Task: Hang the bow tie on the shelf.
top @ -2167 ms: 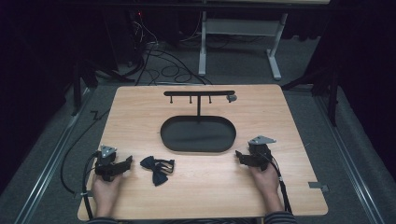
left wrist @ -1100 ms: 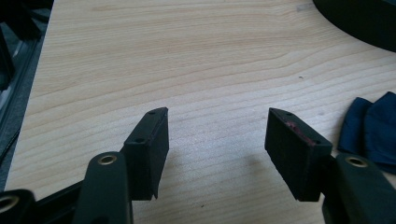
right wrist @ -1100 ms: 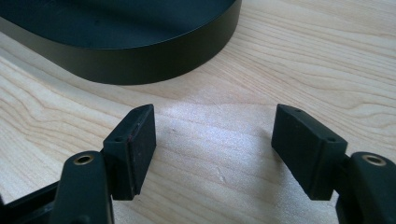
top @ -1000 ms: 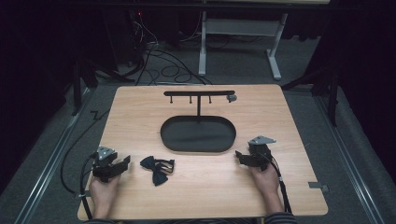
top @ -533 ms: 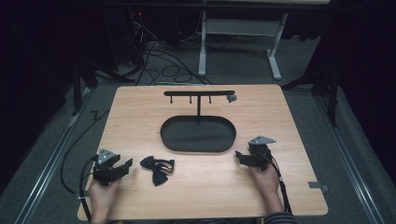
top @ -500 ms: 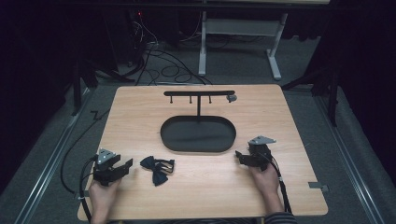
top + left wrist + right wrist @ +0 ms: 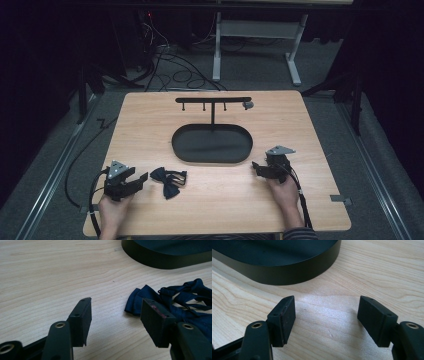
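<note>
Left gripper view: crumpled navy bow tie (image 7: 175, 300), straps tangled, on wood.

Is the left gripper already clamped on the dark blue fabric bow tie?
No: in the left gripper view the left gripper stands with its jaws wide apart over bare wood, and the dark blue fabric bow tie lies just beyond them, ungripped.

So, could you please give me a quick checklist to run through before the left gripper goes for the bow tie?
1. Left gripper open: ok, jaws spread with nothing between them.
2. Bow tie free on the table: ok, it lies apart from the tray.
3. Jaws lined up on the bow tie: not ok, it lies off towards one jaw, not in the gap.
4. Right gripper out of the way: ok, open and empty, on the tray's far side.
5. Stand hooks free: ok, nothing hangs there.
</note>
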`<state>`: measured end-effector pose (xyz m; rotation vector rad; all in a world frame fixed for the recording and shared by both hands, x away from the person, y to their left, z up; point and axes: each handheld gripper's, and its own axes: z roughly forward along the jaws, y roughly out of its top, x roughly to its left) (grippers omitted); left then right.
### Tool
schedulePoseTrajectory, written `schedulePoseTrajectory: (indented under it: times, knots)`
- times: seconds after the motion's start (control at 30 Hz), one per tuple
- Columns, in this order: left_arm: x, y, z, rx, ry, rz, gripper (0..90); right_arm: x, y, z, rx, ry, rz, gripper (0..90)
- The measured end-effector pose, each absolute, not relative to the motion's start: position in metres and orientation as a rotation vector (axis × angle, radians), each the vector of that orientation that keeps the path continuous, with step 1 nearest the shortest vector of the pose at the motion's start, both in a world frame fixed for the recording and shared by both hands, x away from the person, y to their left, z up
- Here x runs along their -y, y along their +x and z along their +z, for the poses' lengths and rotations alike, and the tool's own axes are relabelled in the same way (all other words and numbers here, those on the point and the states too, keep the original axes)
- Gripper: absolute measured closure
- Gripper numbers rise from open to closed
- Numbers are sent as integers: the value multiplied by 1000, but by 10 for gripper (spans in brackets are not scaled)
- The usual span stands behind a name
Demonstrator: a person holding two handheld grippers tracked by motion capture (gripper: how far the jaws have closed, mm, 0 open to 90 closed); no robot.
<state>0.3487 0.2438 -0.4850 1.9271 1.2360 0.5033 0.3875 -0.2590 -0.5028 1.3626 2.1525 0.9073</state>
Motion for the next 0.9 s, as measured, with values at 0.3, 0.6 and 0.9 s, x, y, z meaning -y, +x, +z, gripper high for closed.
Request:
schedulePoseTrajectory:
  times: [0.3, 0.6, 0.9]
  knots:
    - [-234, 348, -480, -1192, 1979, 493, 451, 259, 387, -503, -2152, 1364, 907, 322]
    - [-223, 349, -474, -1142, 1998, 483, 449, 259, 387, -503, -2153, 1362, 908, 322]
    - [-209, 353, -467, -1097, 2022, 487, 449, 259, 387, -503, -2154, 1361, 906, 321]
